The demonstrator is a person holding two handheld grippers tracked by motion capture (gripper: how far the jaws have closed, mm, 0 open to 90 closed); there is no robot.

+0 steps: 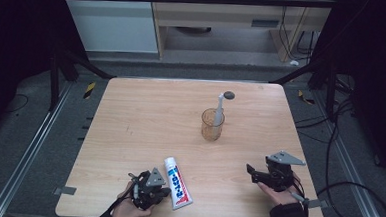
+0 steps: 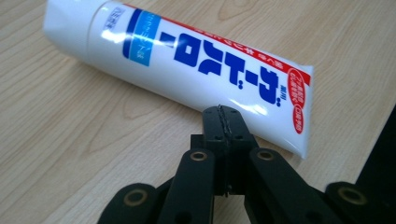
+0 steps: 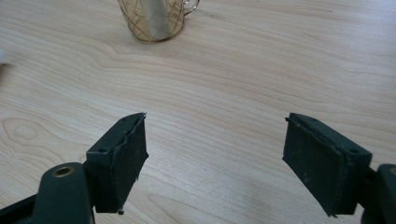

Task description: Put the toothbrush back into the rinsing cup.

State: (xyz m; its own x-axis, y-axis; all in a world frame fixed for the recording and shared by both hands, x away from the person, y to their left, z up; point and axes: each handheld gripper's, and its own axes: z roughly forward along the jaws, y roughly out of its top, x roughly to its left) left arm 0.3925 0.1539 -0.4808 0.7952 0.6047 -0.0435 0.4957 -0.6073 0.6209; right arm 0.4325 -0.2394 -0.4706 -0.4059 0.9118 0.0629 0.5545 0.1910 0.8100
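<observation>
1. Lying flat near the front edge of the tabletop (image 1: 146, 111), the toothpaste tube (image 1: 177, 183) is seen on its side, cap end pointed away from the person, crimped tail toward the front edge.
2. Its long axis is judged to run nearly front-to-back in the high view, tilted a little, with the tail drifting to the right.
3. In the left gripper view the same tube (image 2: 187, 65) is laid slantwise across the top, cap at upper left, tail at lower right.
4. The left claw (image 1: 162, 191) is found just beside the tube, on its left flank near the tail half; in the left gripper view its clenched tips (image 2: 221, 122) are overlapped on the tube's near edge, though contact cannot be told for sure.
5. That claw is clamped tight on nothing, jaws pressed together.
6. The right claw (image 1: 251, 172) is held well apart from the tube, off to its right, jaws spread wide and empty (image 3: 215, 154).
7. Farther up the tabletop an amber cup (image 1: 212, 124) with a toothbrush (image 1: 221, 106) standing in it is seen, nearer the right claw.
8. The left hand is judged the nearer one; a grasp across the tube's short width would call for those jaws to be parted first.
</observation>
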